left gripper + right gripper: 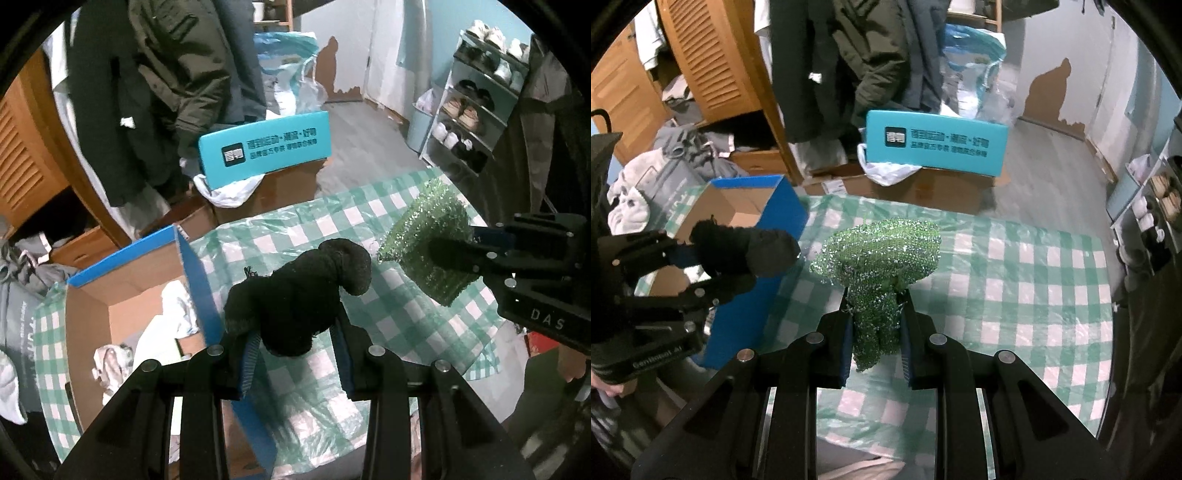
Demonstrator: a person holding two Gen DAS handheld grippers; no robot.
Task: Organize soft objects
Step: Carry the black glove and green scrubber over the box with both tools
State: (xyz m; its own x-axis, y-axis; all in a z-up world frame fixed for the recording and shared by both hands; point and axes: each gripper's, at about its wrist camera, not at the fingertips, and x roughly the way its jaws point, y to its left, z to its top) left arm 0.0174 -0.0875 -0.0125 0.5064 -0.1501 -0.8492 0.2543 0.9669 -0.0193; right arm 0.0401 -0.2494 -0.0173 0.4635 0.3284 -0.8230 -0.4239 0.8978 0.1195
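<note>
My left gripper is shut on a black rolled sock and holds it above the table, just right of the blue cardboard box. It also shows in the right wrist view, with the sock beside the box. My right gripper is shut on a green glittery scrubbing sponge and holds it above the checked tablecloth. In the left wrist view the right gripper and sponge are at the right.
The box holds white cloths. Behind the table stand a brown carton with a teal box, hanging coats, a wooden wardrobe and a shoe rack. Grey clothes lie at the left.
</note>
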